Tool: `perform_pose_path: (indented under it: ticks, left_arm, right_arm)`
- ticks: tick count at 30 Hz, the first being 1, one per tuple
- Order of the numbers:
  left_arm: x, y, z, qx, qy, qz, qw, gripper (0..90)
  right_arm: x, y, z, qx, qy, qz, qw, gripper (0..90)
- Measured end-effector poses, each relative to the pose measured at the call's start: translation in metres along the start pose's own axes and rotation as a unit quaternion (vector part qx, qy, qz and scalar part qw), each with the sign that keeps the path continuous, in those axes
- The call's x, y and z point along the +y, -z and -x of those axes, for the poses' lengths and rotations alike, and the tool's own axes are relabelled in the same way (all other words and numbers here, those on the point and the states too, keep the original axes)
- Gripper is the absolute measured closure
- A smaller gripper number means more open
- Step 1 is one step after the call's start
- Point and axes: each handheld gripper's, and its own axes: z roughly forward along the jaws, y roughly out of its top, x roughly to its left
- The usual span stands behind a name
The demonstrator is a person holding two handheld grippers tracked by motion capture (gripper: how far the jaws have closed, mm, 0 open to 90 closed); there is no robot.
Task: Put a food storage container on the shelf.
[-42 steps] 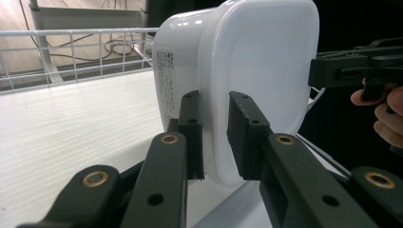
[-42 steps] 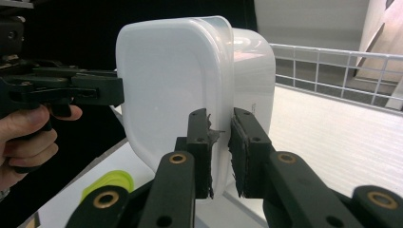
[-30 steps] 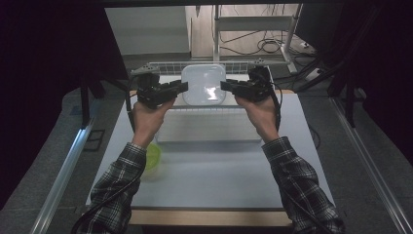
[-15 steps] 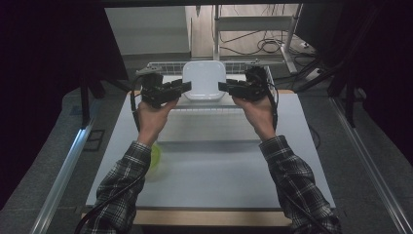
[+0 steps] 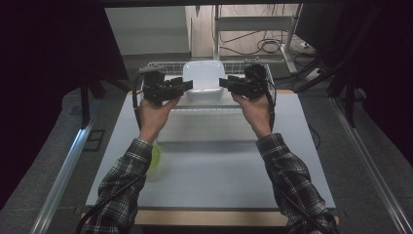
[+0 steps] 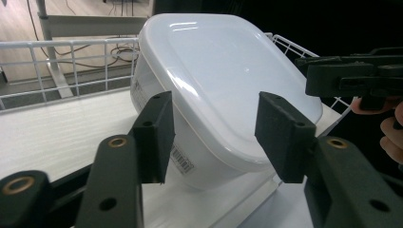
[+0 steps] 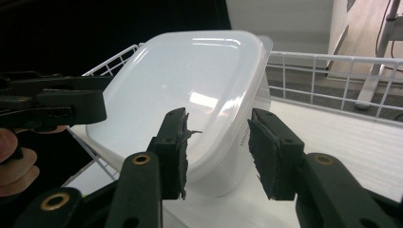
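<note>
A white lidded container [image 5: 203,80] is seen resting in a wire basket [image 5: 253,66] at the far edge of the worktop [image 5: 209,165]. It is flanked by the left hand-held gripper [image 5: 187,86] and the right hand-held gripper [image 5: 224,83], each released, jaws just opened and clear of the container's sides. A green object [image 5: 156,156] is partly hidden under the left sleeve near the worktop's left edge.

Both grippers' fingers have just opened off the white container [image 5: 203,78], now resting in the wire basket [image 5: 253,66].
</note>
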Motion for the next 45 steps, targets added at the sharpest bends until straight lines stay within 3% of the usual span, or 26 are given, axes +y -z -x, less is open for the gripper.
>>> perform_pose_path:
  ticks: [10,14,16,19,25,35,41,45]
  left_arm:
    - [0.005,-0.009,-0.006,0.022,-0.005,0.009,0.9997,46.4]
    - [0.008,-0.01,-0.004,0.033,-0.017,0.002,0.9993,44.1]
    - [0.009,-0.008,-0.003,0.026,-0.019,0.001,0.9995,38.3]
    - [0.009,-0.001,0.002,0.012,-0.019,0.014,0.9996,36.0]
    - [0.004,0.008,0.012,0.008,-0.048,0.004,0.9988,28.5]
    - [-0.015,0.019,0.019,-0.022,-0.07,-0.009,0.9973,17.6]
    - [-0.028,0.028,0.026,-0.021,-0.084,-0.02,0.996,11.4]
    - [-0.039,0.033,0.032,-0.039,-0.091,-0.025,0.9948,8.6]
  right_arm:
    - [0.003,-0.005,0.0,-0.007,-0.003,0.006,1.0,59.1]
    - [0.003,-0.004,-0.001,-0.009,0.005,0.009,0.9999,58.3]
    - [0.002,0.001,-0.003,-0.004,0.02,0.024,0.9995,54.2]
    - [0.001,0.006,-0.004,0.001,0.023,0.028,0.9993,51.4]
    - [-0.006,0.011,-0.005,0.01,0.036,0.012,0.9993,43.4]
    - [-0.021,0.021,-0.009,0.018,0.052,0.004,0.9985,32.6]
    - [-0.033,0.025,-0.014,0.023,0.069,-0.007,0.9973,27.8]
    - [-0.042,0.029,-0.018,0.026,0.078,-0.012,0.9965,24.9]
